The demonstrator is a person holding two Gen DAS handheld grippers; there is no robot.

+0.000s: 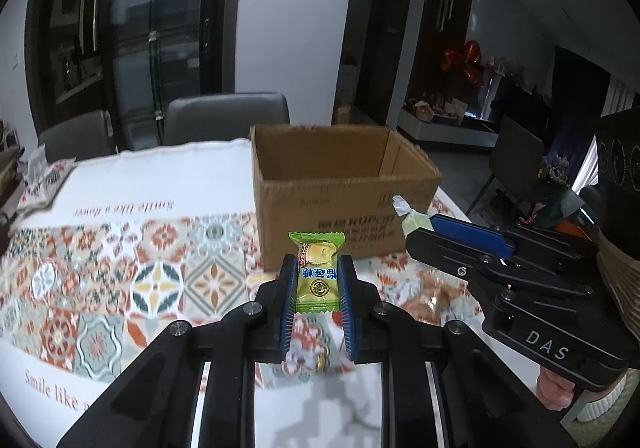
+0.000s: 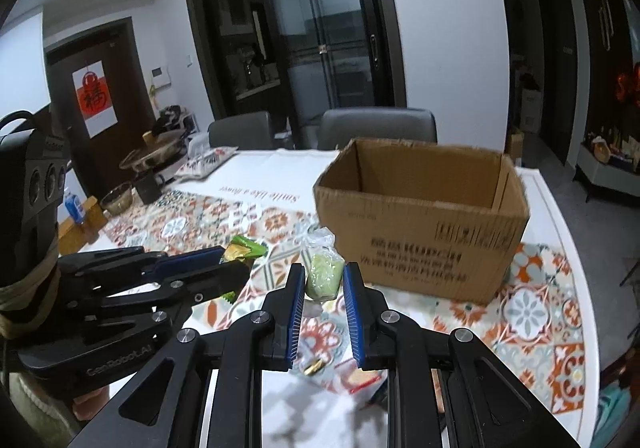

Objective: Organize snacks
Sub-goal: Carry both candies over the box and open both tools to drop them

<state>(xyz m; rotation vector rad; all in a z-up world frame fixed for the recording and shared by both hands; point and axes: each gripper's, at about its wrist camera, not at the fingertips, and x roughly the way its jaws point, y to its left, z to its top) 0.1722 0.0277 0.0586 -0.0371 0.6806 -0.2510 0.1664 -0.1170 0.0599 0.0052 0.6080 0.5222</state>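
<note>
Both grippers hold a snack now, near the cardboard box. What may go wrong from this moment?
1. The left gripper pinches the green packet only by its side edges; the slippery wrapper may slide out before the cardboard box.
2. The right gripper holds the pale green candy near its tips, so it may drop.
3. The grippers are close together and may collide above the opening.

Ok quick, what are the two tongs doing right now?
Left tongs: closed on the bright green foil candy packet.
Right tongs: closed on the pale green clear-wrapped sweet.
</note>
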